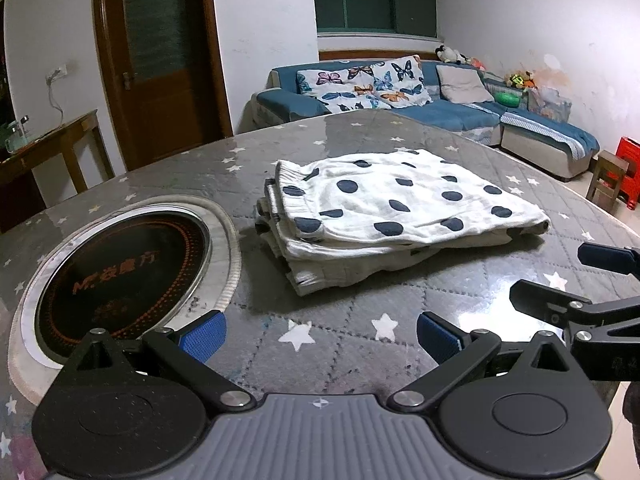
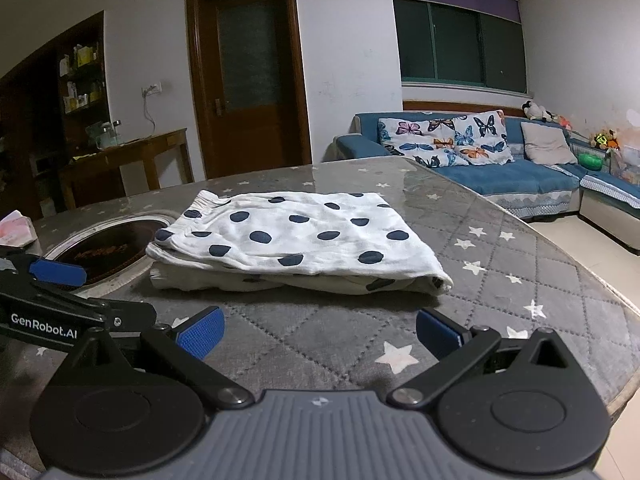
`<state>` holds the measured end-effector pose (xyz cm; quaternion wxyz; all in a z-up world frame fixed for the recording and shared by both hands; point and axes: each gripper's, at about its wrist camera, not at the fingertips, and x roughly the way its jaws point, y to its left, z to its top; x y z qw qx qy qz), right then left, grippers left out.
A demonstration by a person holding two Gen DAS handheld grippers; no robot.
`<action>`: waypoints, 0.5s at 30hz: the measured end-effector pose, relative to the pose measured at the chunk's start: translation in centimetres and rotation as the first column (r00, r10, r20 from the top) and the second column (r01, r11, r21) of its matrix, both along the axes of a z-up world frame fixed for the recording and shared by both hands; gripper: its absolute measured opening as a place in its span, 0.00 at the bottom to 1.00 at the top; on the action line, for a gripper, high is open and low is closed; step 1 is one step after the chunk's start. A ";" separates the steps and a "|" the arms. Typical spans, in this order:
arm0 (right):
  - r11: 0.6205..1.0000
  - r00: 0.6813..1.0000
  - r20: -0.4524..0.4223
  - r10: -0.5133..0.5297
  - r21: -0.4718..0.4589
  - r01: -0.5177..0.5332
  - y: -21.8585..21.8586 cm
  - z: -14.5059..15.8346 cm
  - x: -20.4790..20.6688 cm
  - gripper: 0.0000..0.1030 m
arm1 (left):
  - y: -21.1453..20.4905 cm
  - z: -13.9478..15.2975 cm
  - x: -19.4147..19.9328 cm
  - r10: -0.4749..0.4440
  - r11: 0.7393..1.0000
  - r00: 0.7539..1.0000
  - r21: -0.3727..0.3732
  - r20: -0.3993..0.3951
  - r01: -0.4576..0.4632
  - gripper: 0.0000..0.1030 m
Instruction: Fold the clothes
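A white garment with dark blue dots (image 1: pixel 392 208) (image 2: pixel 296 240) lies folded in a flat stack on the grey star-patterned table. My left gripper (image 1: pixel 320 338) hovers open over the table in front of the stack, with nothing between its blue pads. The right gripper (image 2: pixel 320 334) is open too and holds nothing; it hangs short of the stack's near edge. In the left wrist view the right gripper's fingers (image 1: pixel 560 300) enter from the right edge. In the right wrist view the left gripper's fingers (image 2: pixel 60 272) reach in from the left.
A round black cooktop (image 1: pixel 120 276) (image 2: pixel 108 246) is set into the table left of the stack. A pink tissue pack (image 2: pixel 14 228) lies at the far left. The curved table edge (image 2: pixel 624 356) runs along the right. Behind are a blue sofa (image 1: pixel 440 112), a wooden door and a side table.
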<state>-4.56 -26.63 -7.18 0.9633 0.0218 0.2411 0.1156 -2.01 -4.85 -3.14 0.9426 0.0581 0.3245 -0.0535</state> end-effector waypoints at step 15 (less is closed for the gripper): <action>1.000 1.000 -0.001 -0.002 -0.001 0.002 0.1 0.0 0.6 1.00 | -0.1 -0.3 0.5 -0.002 1.000 1.000 0.002 -0.012 0.002 1.00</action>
